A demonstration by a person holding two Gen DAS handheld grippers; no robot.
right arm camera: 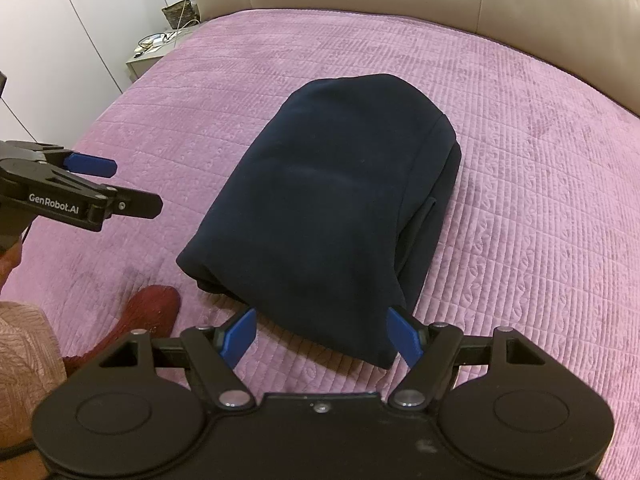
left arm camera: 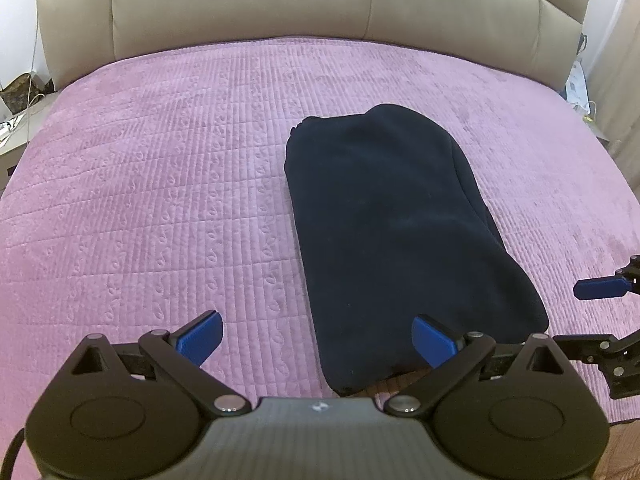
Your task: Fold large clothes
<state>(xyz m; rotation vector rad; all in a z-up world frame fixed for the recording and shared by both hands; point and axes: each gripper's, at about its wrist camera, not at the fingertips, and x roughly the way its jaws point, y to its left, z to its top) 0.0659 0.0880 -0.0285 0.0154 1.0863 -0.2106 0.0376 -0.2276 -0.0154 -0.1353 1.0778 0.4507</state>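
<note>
A dark navy garment lies folded into a thick narrow bundle on the purple quilted bed cover. It also shows in the right wrist view. My left gripper is open and empty, hovering over the bundle's near left edge. My right gripper is open and empty, its jaws spread on either side of the bundle's near end. The left gripper also shows at the left of the right wrist view, apart from the garment. The right gripper's blue fingertip shows at the right of the left wrist view.
A beige padded headboard runs along the far side of the bed. A nightstand with cables and a basket stands at the far left by white wardrobe doors. A foot in a red sock rests on the cover by the bundle.
</note>
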